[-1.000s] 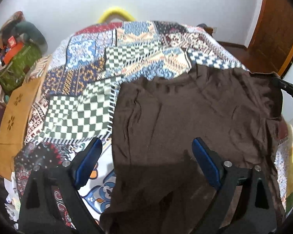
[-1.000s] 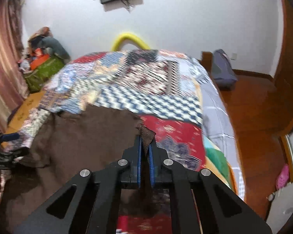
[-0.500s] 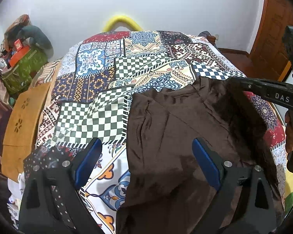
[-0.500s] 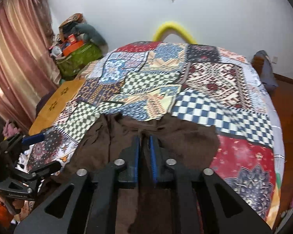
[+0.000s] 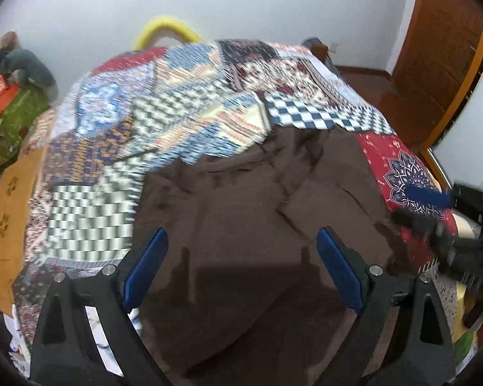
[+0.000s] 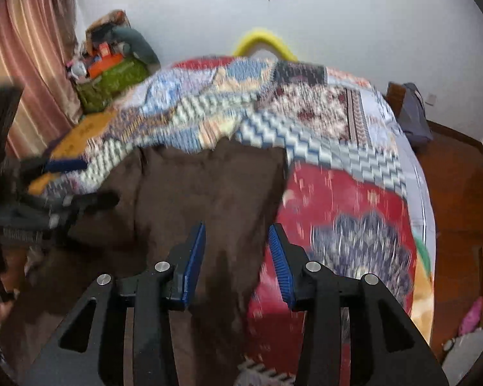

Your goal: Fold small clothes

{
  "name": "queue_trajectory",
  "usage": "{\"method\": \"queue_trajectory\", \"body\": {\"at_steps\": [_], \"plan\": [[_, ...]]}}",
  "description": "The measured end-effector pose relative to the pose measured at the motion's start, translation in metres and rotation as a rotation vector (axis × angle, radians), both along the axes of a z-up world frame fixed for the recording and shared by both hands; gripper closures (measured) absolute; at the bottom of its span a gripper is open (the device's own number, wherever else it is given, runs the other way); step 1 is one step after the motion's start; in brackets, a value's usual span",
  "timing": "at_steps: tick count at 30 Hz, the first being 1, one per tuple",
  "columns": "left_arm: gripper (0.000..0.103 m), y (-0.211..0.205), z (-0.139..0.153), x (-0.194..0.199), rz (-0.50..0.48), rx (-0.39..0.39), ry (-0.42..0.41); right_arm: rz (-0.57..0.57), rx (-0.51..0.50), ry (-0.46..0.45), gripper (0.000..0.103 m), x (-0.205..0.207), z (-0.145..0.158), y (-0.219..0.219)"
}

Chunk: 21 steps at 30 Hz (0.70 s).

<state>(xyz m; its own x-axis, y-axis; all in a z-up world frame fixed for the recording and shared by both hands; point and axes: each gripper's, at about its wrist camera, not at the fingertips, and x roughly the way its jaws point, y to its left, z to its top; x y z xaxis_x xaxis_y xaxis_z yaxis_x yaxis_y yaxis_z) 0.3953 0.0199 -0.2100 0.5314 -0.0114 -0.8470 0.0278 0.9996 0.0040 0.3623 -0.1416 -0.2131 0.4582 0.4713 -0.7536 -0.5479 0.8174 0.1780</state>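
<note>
A dark brown garment [image 5: 257, 212] lies on the patchwork bedspread [image 5: 119, 141], folded over so a second layer rests on top. My left gripper [image 5: 241, 270] is open and empty above the garment's near part. My right gripper [image 6: 236, 257] is open and empty over the garment's [image 6: 206, 186] right edge. The right gripper also shows blurred at the right of the left wrist view [image 5: 441, 212]. The left gripper shows blurred at the left of the right wrist view [image 6: 64, 183].
The bed's right edge drops to a wooden floor [image 6: 460, 199]. A pile of bags and clothes [image 6: 112, 64] stands by the curtain at the far left. A grey bag [image 6: 415, 119] leans at the far right. A yellow arch [image 5: 167, 29] rises behind the bed.
My right gripper carried the garment's right side over to the left, then opened and let it go. The garment now lies narrower. Both views blur with motion.
</note>
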Motion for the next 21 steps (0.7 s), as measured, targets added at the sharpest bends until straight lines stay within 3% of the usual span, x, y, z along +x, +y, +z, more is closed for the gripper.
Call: {"method": "queue_trajectory", "body": {"at_steps": [4, 7, 9, 12, 15, 17, 21], "plan": [[0.009, -0.016, -0.025, 0.019, -0.011, 0.016, 0.060, 0.003, -0.050, 0.012, 0.065, -0.011, -0.025, 0.000], [0.009, -0.020, -0.039, 0.024, 0.009, 0.089, 0.075, 0.010, -0.071, -0.040, 0.060, -0.024, -0.024, -0.002], [0.009, -0.014, -0.039, 0.022, 0.021, 0.072, 0.075, 0.027, -0.072, -0.041, 0.060, -0.031, -0.023, -0.004], [0.009, -0.003, -0.031, 0.015, 0.038, 0.062, 0.080, 0.056, -0.078, -0.019, 0.060, -0.038, -0.024, -0.006], [0.009, 0.014, -0.009, -0.001, 0.050, 0.039, 0.022, 0.057, -0.078, -0.030, 0.060, -0.041, -0.018, -0.009], [0.009, 0.037, 0.007, -0.009, 0.081, 0.001, -0.018, 0.049, -0.053, -0.034, 0.060, -0.038, -0.011, -0.012], [0.009, 0.081, 0.018, -0.009, 0.165, 0.004, -0.039, 0.031, 0.005, -0.044, 0.060, -0.019, 0.004, -0.014]]}}
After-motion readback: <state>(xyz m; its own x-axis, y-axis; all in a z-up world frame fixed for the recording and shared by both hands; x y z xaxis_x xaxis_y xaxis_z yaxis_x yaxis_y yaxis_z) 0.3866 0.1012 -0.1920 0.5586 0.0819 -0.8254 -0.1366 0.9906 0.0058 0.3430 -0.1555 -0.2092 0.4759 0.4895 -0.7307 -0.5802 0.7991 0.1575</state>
